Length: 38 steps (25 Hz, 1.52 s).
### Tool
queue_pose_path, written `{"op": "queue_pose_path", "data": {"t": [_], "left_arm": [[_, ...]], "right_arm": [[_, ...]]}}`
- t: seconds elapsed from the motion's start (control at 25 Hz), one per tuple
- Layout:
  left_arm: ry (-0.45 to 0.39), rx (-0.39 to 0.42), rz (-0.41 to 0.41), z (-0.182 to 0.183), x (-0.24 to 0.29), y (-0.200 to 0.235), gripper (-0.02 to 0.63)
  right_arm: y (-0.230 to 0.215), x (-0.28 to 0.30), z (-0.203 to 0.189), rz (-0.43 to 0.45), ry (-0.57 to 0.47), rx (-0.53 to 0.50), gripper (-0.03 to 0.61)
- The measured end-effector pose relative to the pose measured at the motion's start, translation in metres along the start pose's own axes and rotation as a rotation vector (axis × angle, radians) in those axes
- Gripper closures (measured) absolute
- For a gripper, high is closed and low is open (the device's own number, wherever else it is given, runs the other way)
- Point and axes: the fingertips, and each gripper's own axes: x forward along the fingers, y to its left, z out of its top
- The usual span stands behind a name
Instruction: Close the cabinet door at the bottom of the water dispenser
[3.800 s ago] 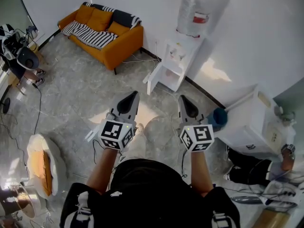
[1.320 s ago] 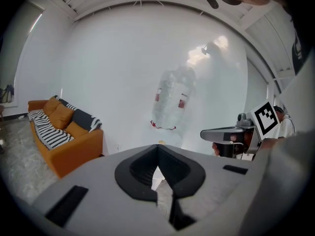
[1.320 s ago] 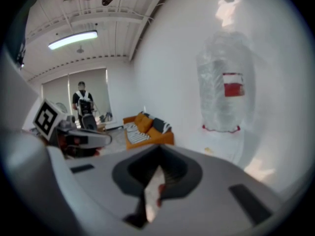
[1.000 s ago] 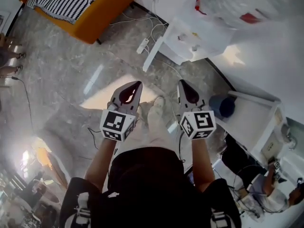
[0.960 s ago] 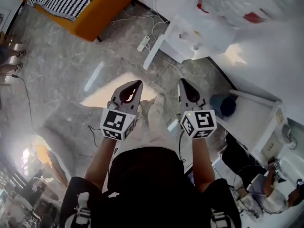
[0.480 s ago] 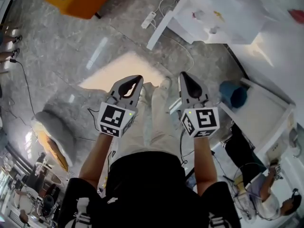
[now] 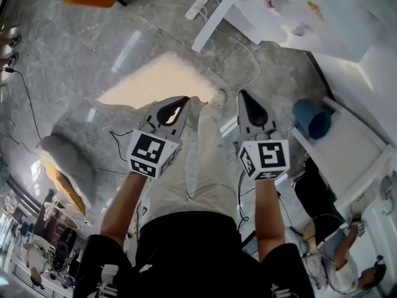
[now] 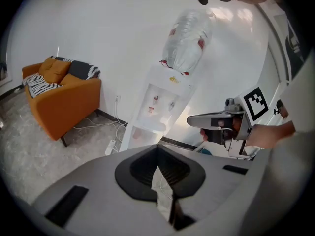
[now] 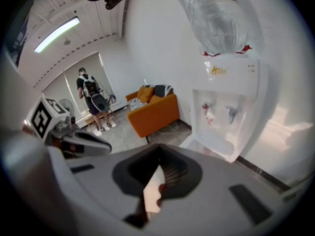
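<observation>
Head view: both grippers are held out over the person's knee, well short of the water dispenser at the top right. Its cabinet door stands open at the bottom, swung out to the dispenser's left (a white panel angled over the floor). A power strip and loose cables lie just beside the door. The left gripper and the right gripper each taper to a single point, jaws pressed together with nothing in them. A blue bin sits to the dispenser's right.

Left gripper view: the dispenser is straight ahead with its bottle on top and an orange sofa off to its left. The open door shows at its base. The jaws meet, and only a slit of floor shows through them.

Right gripper view: the dispenser fills the right side. These jaws also meet, a pale sliver of background between them, and they pinch nothing.

The step in hand looks like the approach, since the door is not yet touched. It would go best with the jaws kept together and used as a blunt pusher (no grasp needed). Set them on the door's outer face near its free edge and follow its arc round to the dispenser. Keep clear of the cables, and press until the door sits flush.
</observation>
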Motion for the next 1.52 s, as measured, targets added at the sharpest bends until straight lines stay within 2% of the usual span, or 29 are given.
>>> {"op": "queue_pose_path", "data": {"t": [0.08, 0.44, 0.64, 1.04, 1.24, 1.52], "left_arm": [[0.025, -0.018, -0.009, -0.014, 0.007, -0.001, 0.606], [0.028, -0.015, 0.006, -0.044, 0.043, 0.028, 0.606], [0.038, -0.041, 0.025, -0.066, 0.059, 0.048, 0.606], [0.058, 0.081, -0.020, -0.093, 0.102, 0.054, 0.606], [0.042, 0.071, -0.033, -0.097, 0.120, 0.066, 0.606], [0.035, 0.075, 0.015, -0.102, 0.150, 0.094, 0.605]], "right_arm": [[0.000, 0.006, -0.010, 0.005, 0.015, -0.001, 0.545], [-0.012, 0.042, -0.046, 0.010, 0.049, 0.003, 0.545], [-0.017, 0.060, -0.067, 0.000, 0.078, -0.045, 0.545], [-0.026, 0.084, -0.110, 0.007, 0.141, -0.042, 0.545], [-0.031, 0.094, -0.124, 0.011, 0.154, -0.038, 0.545], [-0.039, 0.111, -0.149, 0.031, 0.188, -0.054, 0.545]]}}
